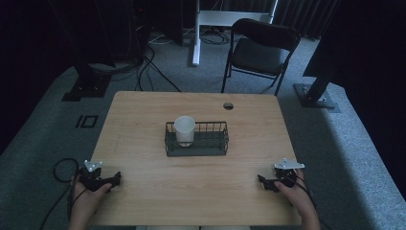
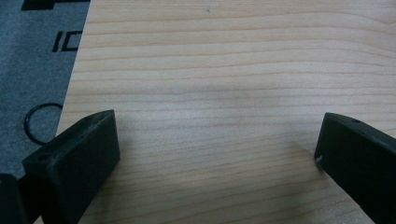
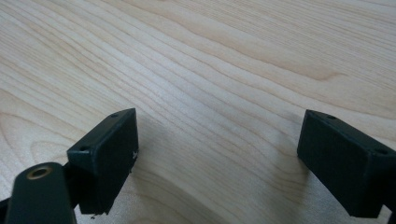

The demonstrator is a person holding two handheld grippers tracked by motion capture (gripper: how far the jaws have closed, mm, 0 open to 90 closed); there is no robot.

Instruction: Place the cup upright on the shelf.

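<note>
Apparently nothing begun yet, judging from how things lie. Nearest, at the front corners of the pale wood-grain desk (image 1: 143,110): left tongs (image 1: 116,178) and right tongs (image 1: 261,180), each in a hand, both resting low on the desktop, well short of the dark wire-mesh rectangular basket (image 1: 197,139) and on either side of it. Seen along the left tongs (image 2: 217,140), jaws spread wide, released, bare wood between them; seen along the right tongs (image 3: 217,140), the same, jaws parted and gripping nothing.

Farther in, at the middle of the desk: the basket, standing level, well apart from both tongs. Inside the basket, toward its left end: a white plastic cup (image 1: 184,130), upright, mouth up, rising above the basket's rim. Whether anything sits in the cup, impossible to tell from this angle. Right part of the basket bare, as far as the mesh lets through.

Likely still ahead, then: reaching in toward the basket, closing on the cup, lifting it clear of the wire wall. No contact so far, so the whole handling left to do.

Beyond the basket, near the desk's far edge: a small round cable hole (image 1: 228,106). Past the desk, on the grey carpet: a black folding chair (image 1: 258,50).
</note>
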